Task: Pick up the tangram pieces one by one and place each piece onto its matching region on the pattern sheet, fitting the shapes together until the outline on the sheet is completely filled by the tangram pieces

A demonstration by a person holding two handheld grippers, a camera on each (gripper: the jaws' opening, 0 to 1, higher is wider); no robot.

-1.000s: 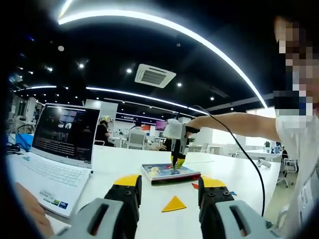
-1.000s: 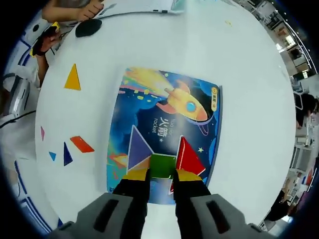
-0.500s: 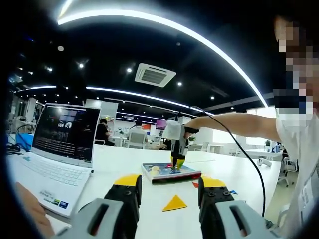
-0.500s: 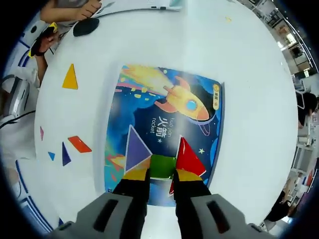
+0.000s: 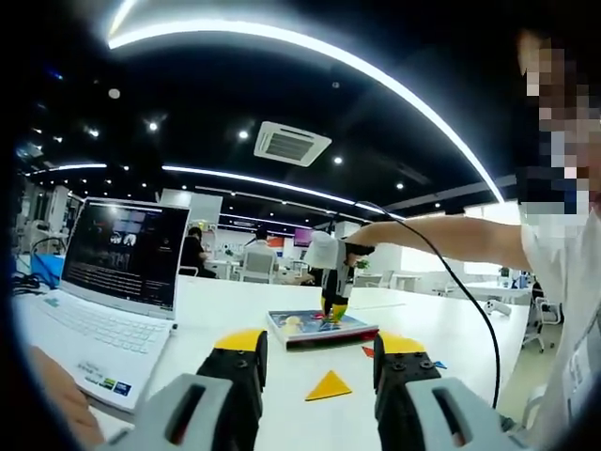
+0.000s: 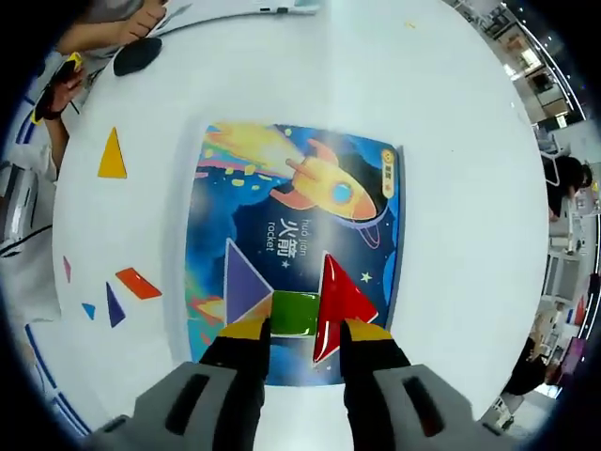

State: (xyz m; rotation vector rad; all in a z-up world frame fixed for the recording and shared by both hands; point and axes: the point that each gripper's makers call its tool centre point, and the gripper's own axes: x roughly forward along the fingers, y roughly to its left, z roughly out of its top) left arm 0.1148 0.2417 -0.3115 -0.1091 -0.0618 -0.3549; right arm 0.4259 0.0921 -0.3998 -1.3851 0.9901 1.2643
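The white counter [image 6: 470, 188] carried everything. In the left gripper view an open laptop [image 5: 103, 282] stood on it at the left, its dark screen upright.

The pattern sheet [image 6: 291, 244], a blue card with a yellow rocket printed on it, lay flat near the middle of the counter in the right gripper view. Three tangram pieces sat on its lower part: a purple triangle [image 6: 242, 282] on the left, a green square [image 6: 294, 313] touching it in the middle, and a red triangle [image 6: 338, 301] on the right, against the square's other side.

The right tongs [image 6: 305, 331] hung over the sheet's near edge with jaws spread apart, gripping nothing; the yellow tips stood just outside the green square, one on each side. In the left gripper view the same tongs [image 5: 331, 315] pointed down onto the sheet [image 5: 319, 327], held by a person's outstretched arm.

The left tongs [image 5: 319, 349] were held low over the counter, jaws released and empty, well back from the sheet.

Loose pieces lay on the bare counter left of the sheet in the right gripper view: a yellow triangle [image 6: 112, 155] apart from the others, then an orange parallelogram [image 6: 138, 283], a dark blue triangle [image 6: 113, 305], a small blue triangle [image 6: 88, 310] and a pink sliver [image 6: 67, 269] near the edge. A black mouse [image 6: 137, 55] lay at the counter's far side.
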